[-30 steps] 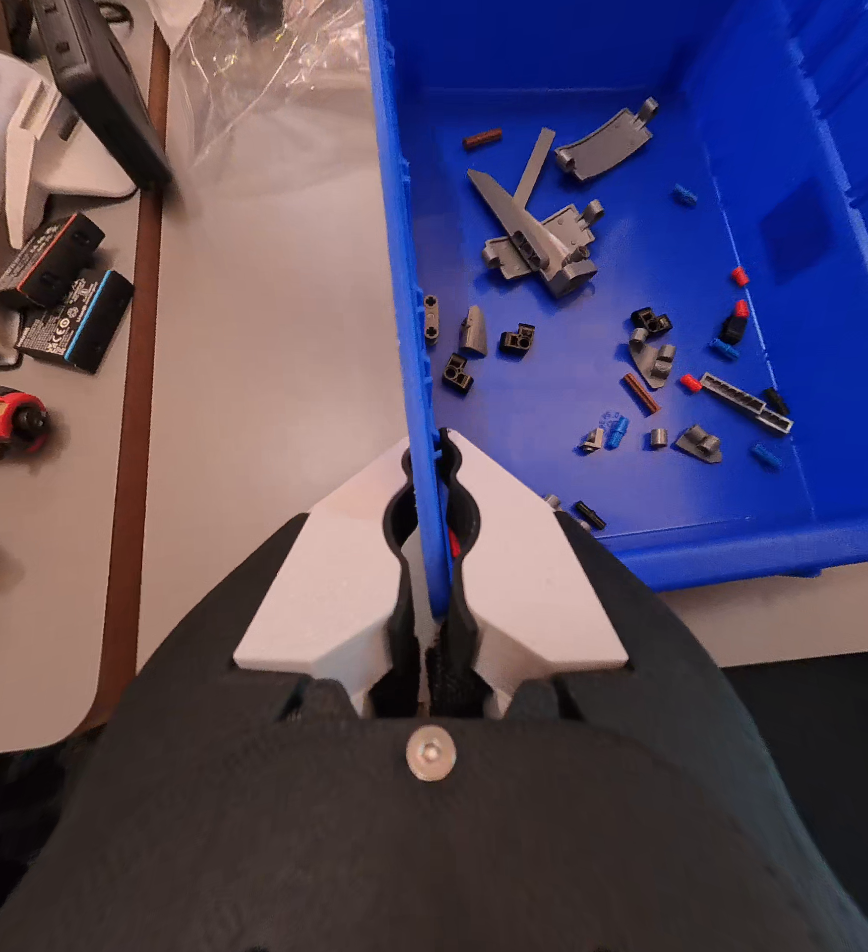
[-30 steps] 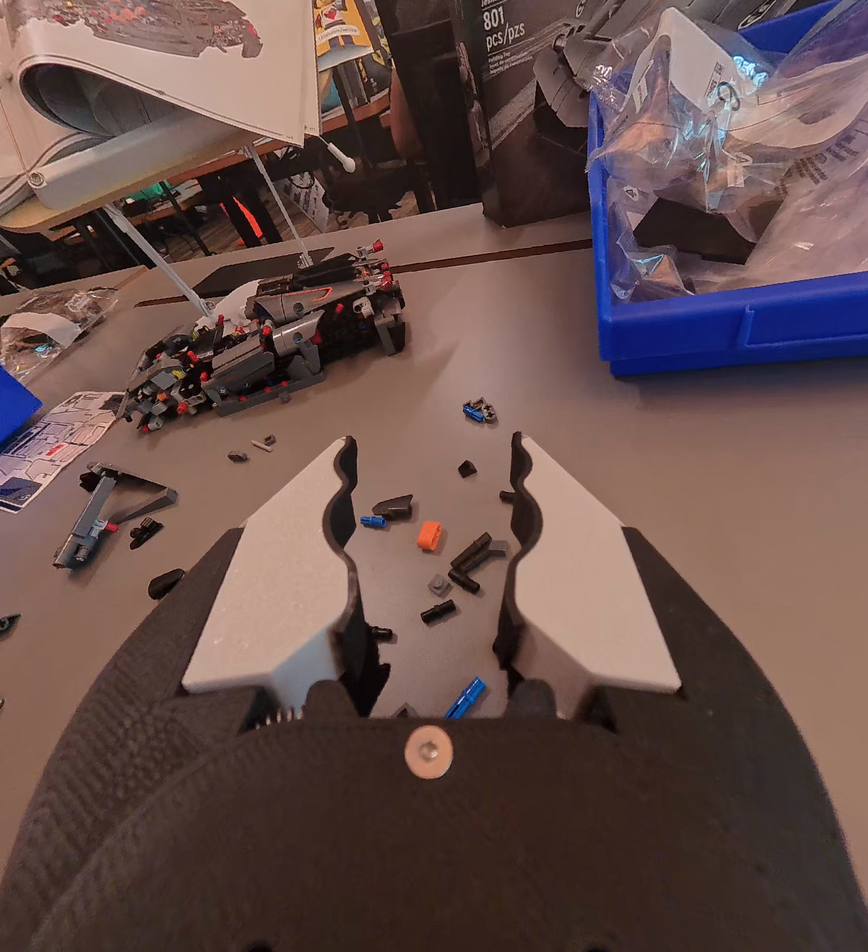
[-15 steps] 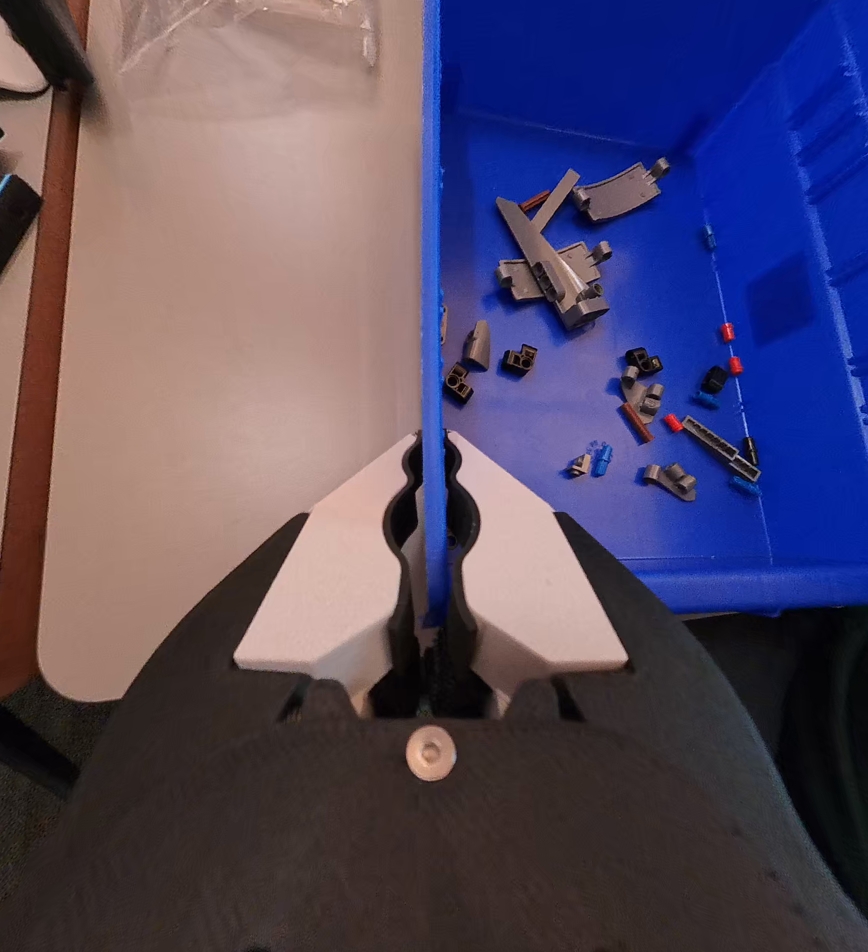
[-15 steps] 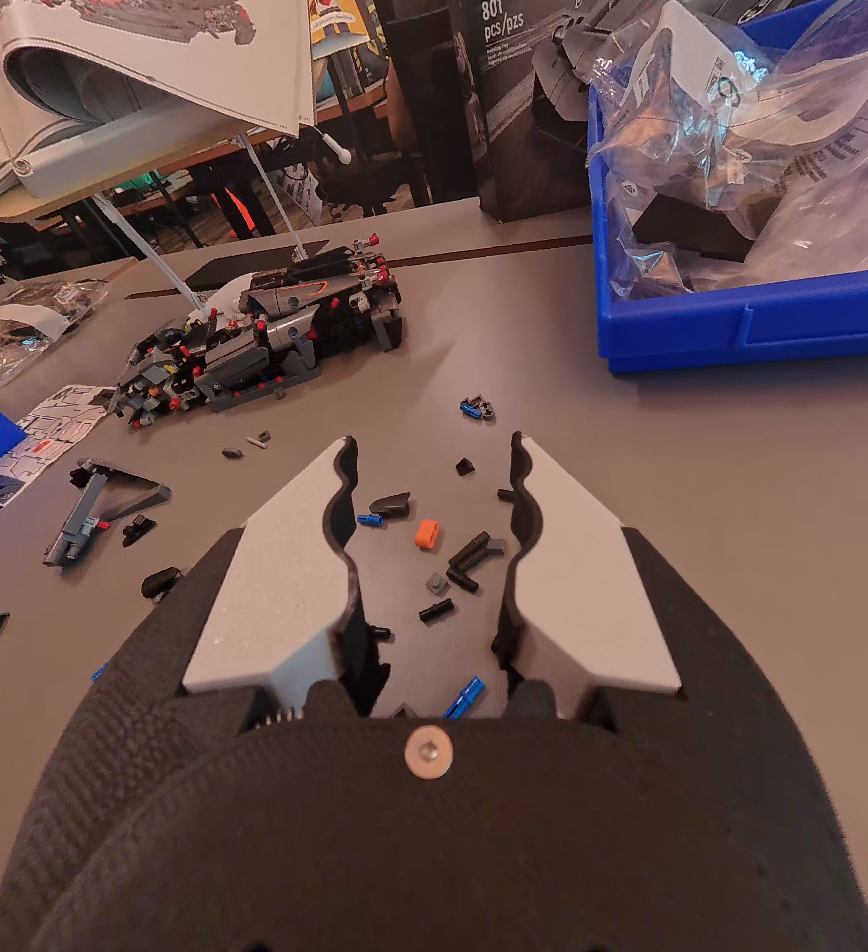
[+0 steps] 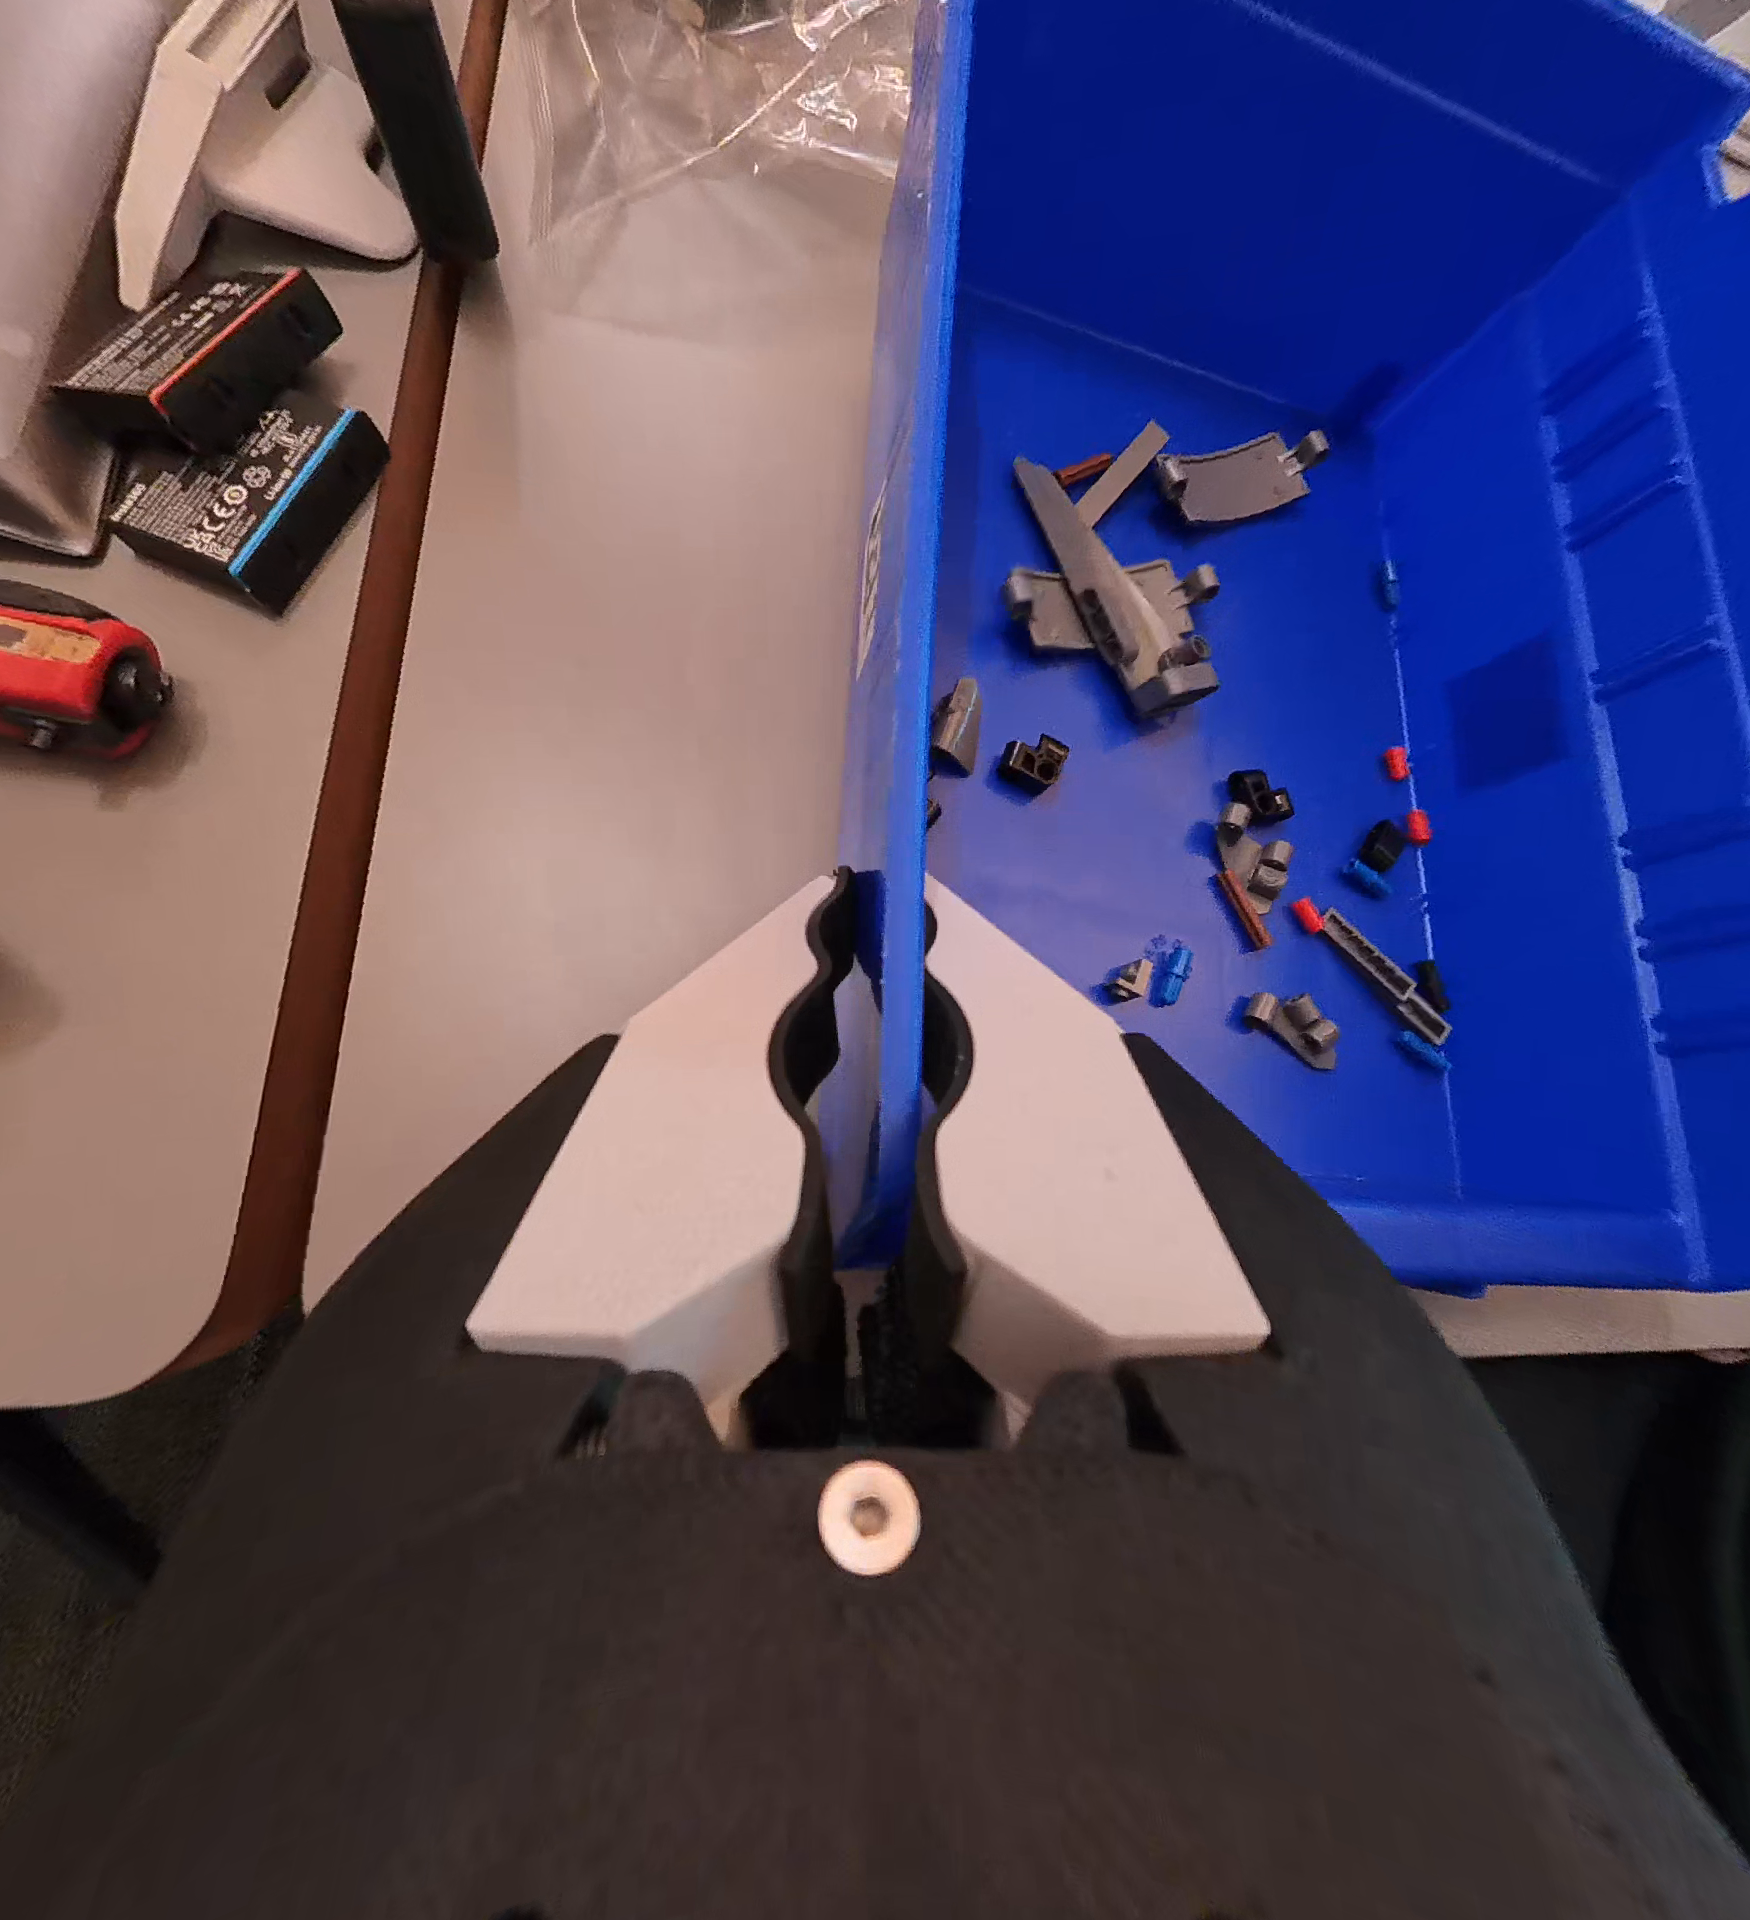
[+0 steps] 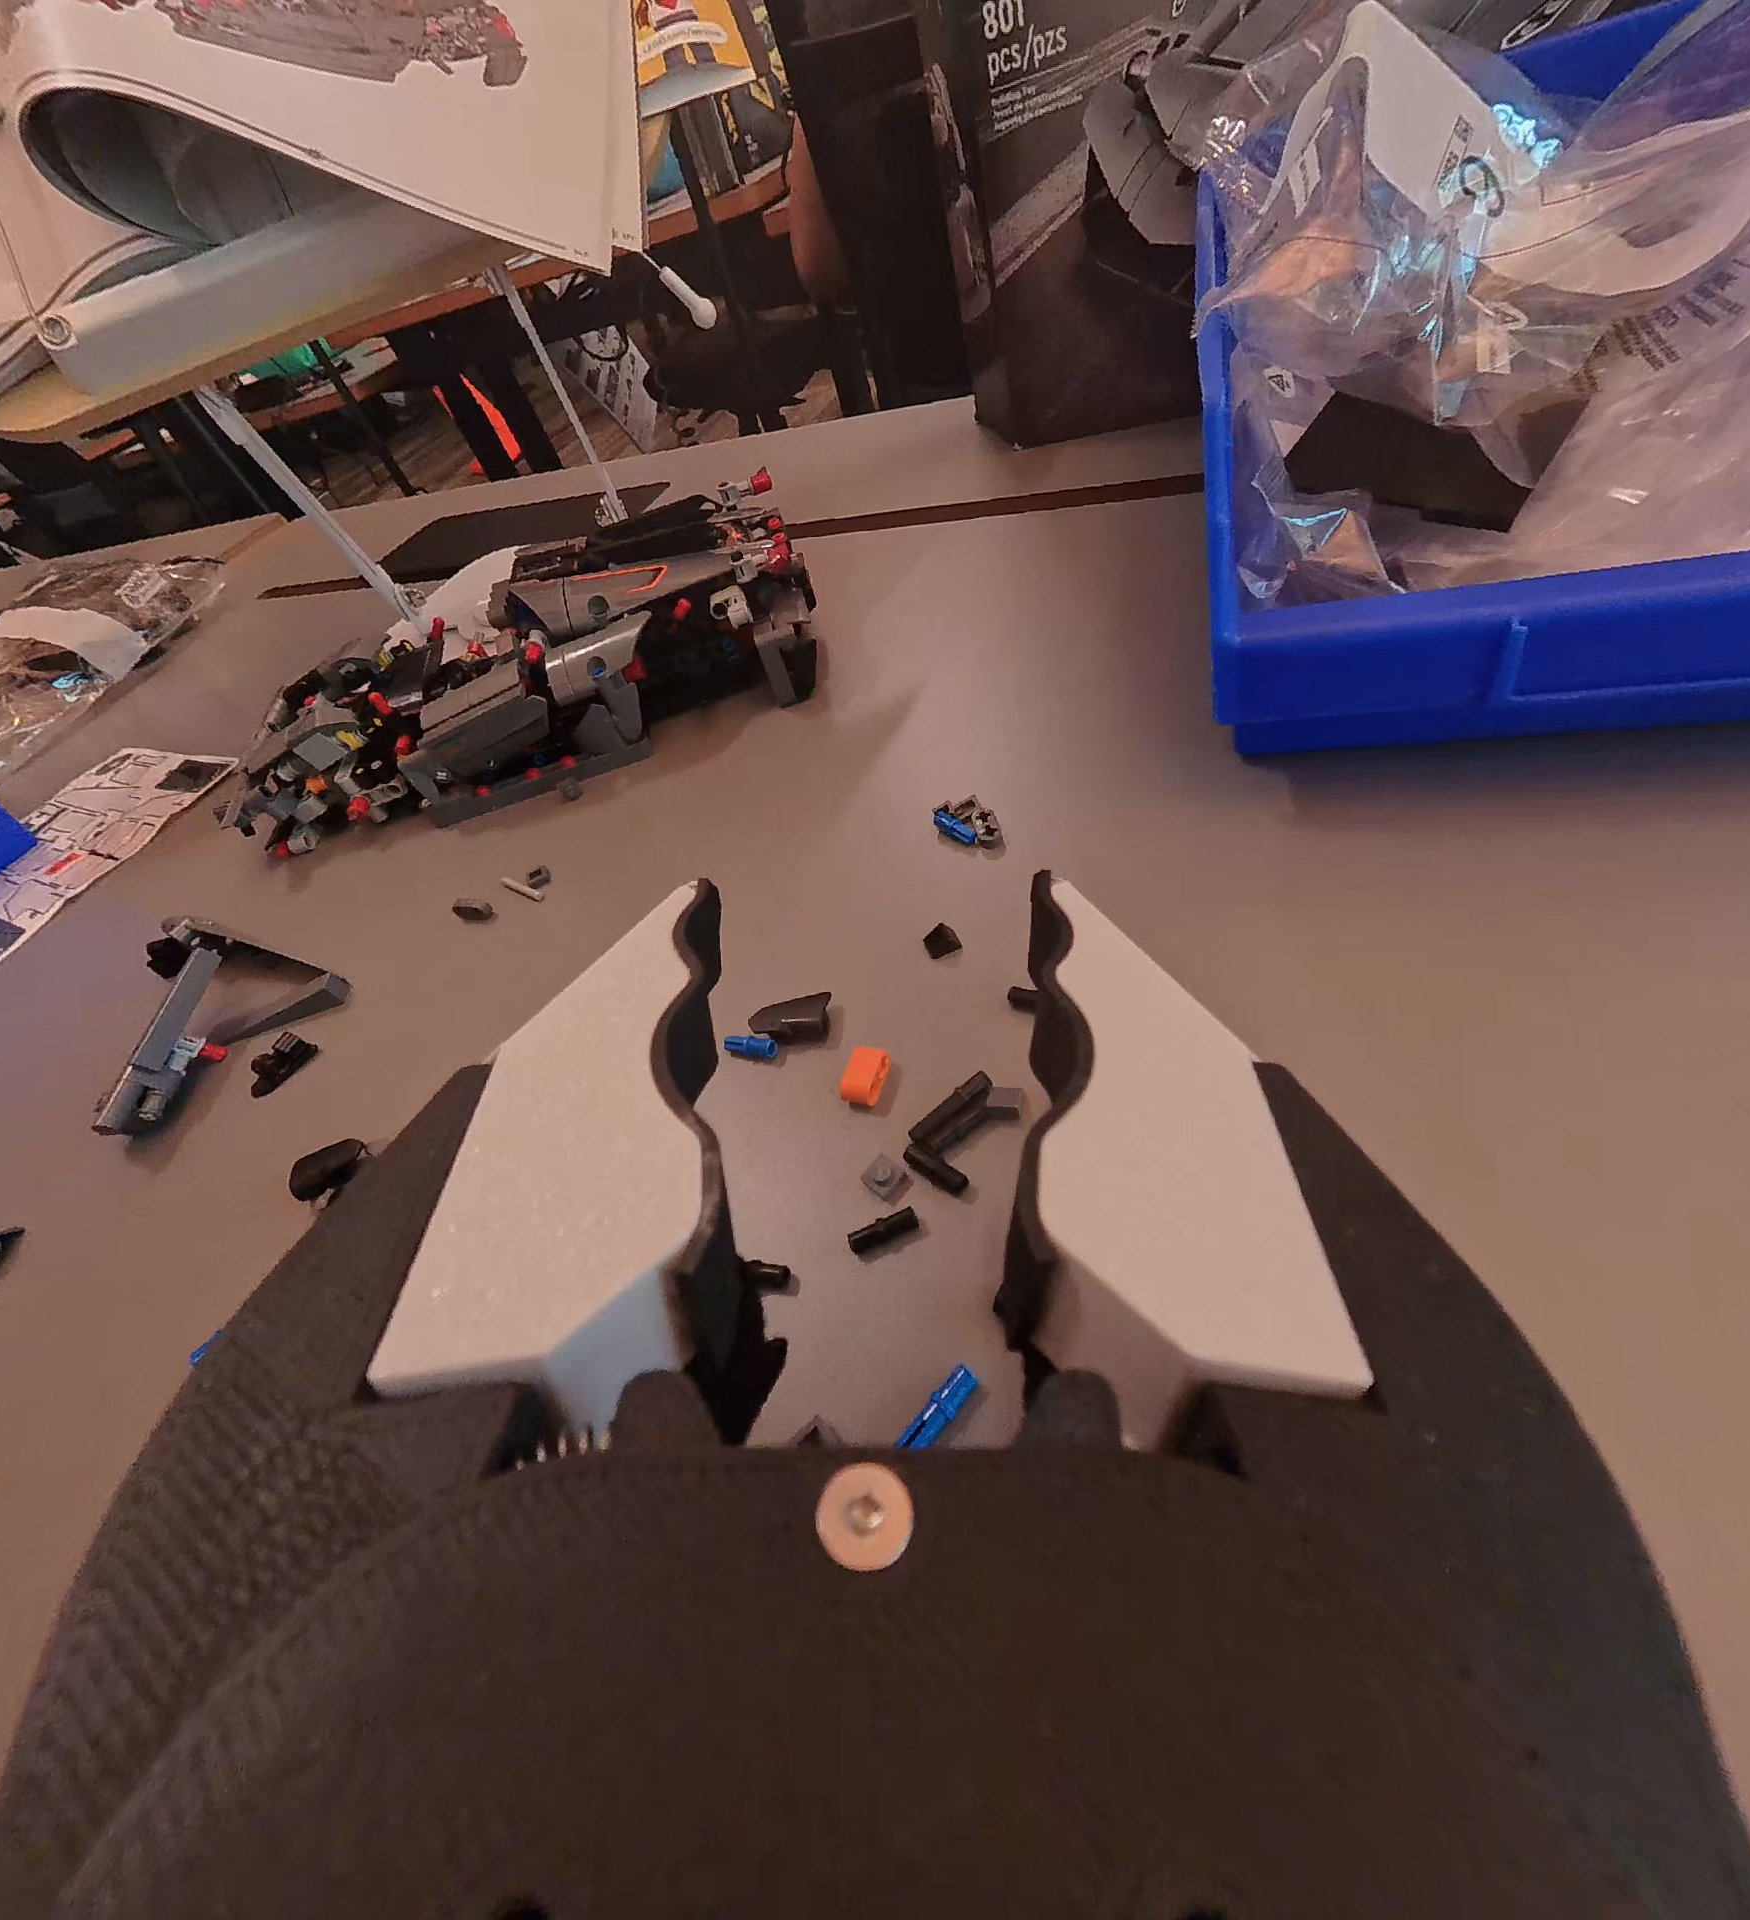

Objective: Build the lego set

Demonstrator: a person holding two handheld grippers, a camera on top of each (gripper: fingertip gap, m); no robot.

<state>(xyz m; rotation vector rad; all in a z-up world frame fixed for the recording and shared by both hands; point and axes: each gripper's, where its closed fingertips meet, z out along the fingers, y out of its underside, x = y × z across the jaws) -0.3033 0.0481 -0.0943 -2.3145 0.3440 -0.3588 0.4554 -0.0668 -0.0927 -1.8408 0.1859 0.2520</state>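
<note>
The left gripper (image 5: 876, 914) pinches its fingers on the blue bin's (image 5: 902, 623) side wall; loose grey pieces (image 5: 1110, 613) lie inside at centre right. The right gripper (image 6: 876, 904) hovers with fingers spread above small parts (image 6: 866, 1075) on the desk (image 6: 1370, 987), the partly built lego model (image 6: 528, 686) at centre left.

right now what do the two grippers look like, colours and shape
Both look alike. The left gripper and right gripper each have a wide black textured body with a silver screw at its centre. Two white, angular, wedge-shaped fingers taper forward, lined inside with black wavy pads. No cables, markings or sleeves show.
</note>
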